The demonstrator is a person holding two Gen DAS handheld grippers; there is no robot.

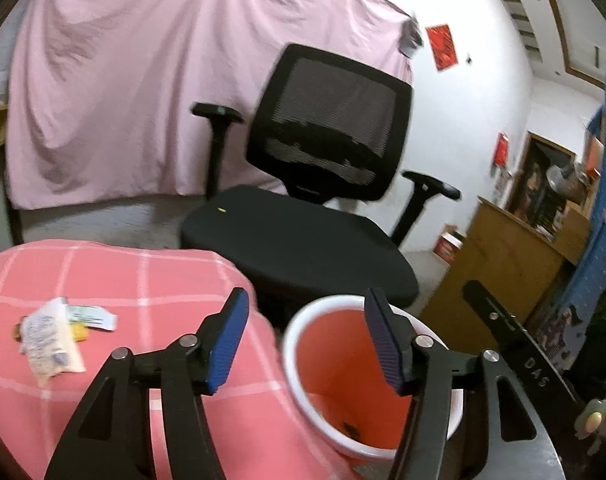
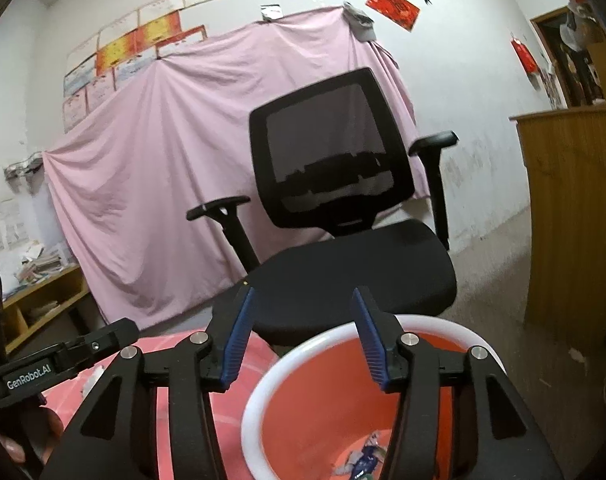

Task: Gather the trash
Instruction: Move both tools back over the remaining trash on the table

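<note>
Wrappers (image 1: 59,344) on pink cloth (image 1: 103,280) show only leftward; both fingers released over bin (image 2: 383,420).

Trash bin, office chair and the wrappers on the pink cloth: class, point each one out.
Trash bin (image 1: 303,322): left wrist view, white rim.
Office chair (image 2: 331,140): right wrist view, mesh backrest.
Wrappers (image 1: 53,340): left wrist view, the large white packet.
</note>
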